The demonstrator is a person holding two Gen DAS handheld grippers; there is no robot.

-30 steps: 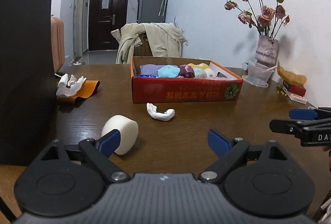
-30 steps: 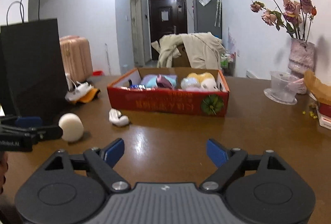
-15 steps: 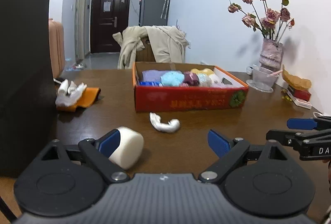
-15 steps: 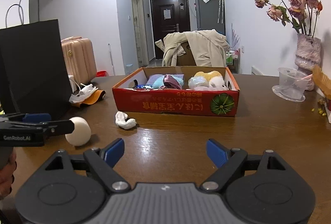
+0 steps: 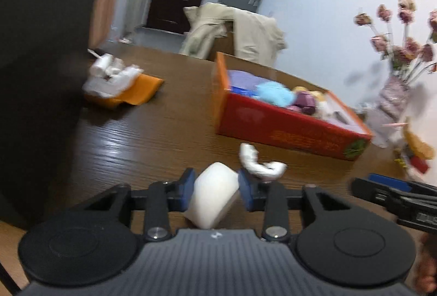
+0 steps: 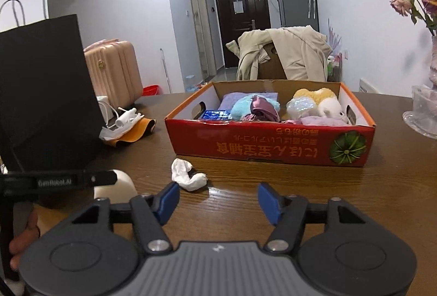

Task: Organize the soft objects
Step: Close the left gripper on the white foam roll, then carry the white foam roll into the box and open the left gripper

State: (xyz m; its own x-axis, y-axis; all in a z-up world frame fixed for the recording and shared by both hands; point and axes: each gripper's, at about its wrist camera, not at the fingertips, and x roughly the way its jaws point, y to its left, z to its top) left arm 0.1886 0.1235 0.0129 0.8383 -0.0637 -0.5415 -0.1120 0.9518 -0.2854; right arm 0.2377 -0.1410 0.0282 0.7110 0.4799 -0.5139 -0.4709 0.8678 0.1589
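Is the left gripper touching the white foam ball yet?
Touching. The left wrist view shows the left gripper with both blue pads pressed against the white foam ball.

Box (image 6: 273, 143) mid-table (image 6: 300, 195) — bag (image 6: 46, 94) left, rag (image 6: 188, 175) before box

My claw's pads (image 5: 188, 188) were blue around a plain white foam roll (image 5: 211, 199). The box (image 6: 269, 144) was red with orange rims and a green melon print. The table (image 6: 300, 181) showed dark brown wood grain.
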